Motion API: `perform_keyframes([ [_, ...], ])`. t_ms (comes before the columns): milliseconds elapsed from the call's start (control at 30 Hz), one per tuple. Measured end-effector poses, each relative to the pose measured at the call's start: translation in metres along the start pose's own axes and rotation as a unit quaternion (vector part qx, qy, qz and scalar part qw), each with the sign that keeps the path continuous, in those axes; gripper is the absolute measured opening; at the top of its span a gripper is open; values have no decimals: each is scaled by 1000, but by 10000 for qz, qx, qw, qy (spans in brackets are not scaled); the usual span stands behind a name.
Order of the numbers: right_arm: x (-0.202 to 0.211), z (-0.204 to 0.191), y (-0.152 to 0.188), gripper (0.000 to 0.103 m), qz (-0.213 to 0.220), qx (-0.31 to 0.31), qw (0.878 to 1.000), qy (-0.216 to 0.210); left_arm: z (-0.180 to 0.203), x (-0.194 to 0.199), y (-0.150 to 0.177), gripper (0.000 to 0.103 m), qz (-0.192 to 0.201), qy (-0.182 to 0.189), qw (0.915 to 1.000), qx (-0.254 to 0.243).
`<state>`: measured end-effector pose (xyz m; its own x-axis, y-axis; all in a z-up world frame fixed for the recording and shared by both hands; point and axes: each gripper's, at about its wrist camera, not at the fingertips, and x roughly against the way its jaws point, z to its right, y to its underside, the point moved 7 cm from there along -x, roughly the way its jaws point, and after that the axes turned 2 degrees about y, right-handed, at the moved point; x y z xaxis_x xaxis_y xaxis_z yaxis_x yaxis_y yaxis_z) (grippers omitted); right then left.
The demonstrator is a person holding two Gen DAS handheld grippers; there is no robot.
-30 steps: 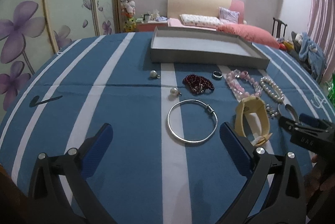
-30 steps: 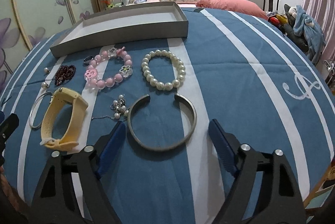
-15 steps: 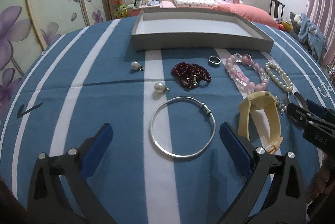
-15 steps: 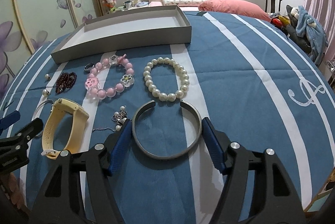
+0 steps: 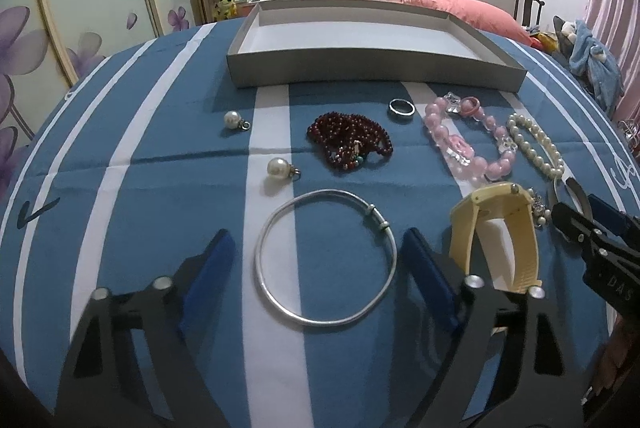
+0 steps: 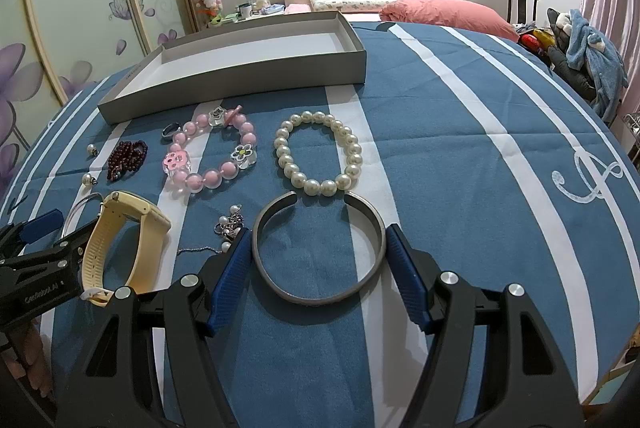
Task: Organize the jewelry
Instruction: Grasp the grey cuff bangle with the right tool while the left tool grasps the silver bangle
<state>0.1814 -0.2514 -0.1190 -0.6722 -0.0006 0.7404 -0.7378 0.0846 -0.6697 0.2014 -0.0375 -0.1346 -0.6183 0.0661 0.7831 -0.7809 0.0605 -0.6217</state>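
Observation:
A silver bangle lies flat on the blue striped cloth between my left gripper's blue pads. Its jaws are closing; the right pad is at the bangle's edge and the left pad stands apart from it. In the right wrist view a dark grey open cuff lies on the cloth with my right gripper shut on it, a blue pad against each side. The empty grey tray stands at the far side of the cloth.
Loose on the cloth lie a pearl bracelet, a pink bead bracelet, a yellow watch band, dark red beads, a ring, two pearl pendants and a small charm cluster. A bed and wardrobe stand behind.
My left gripper came forward over the silver bangle and its jaws narrowed around it. The right gripper's jaws narrowed onto the grey cuff and then held still.

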Motion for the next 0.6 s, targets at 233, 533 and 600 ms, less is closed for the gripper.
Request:
perform_keyframes([
  [233, 0, -1, -1, 67, 4, -11, 10000, -11, 1, 2, -2, 68, 67, 32, 10000, -3],
  [533, 3, -2, -5, 67, 168, -32, 9997, -152, -8, 7, -3, 68, 133, 151, 9997, 156],
  [600, 6, -5, -8, 67, 268, 4, 9995, -182, -13, 11, -5, 68, 207, 136, 9995, 210],
])
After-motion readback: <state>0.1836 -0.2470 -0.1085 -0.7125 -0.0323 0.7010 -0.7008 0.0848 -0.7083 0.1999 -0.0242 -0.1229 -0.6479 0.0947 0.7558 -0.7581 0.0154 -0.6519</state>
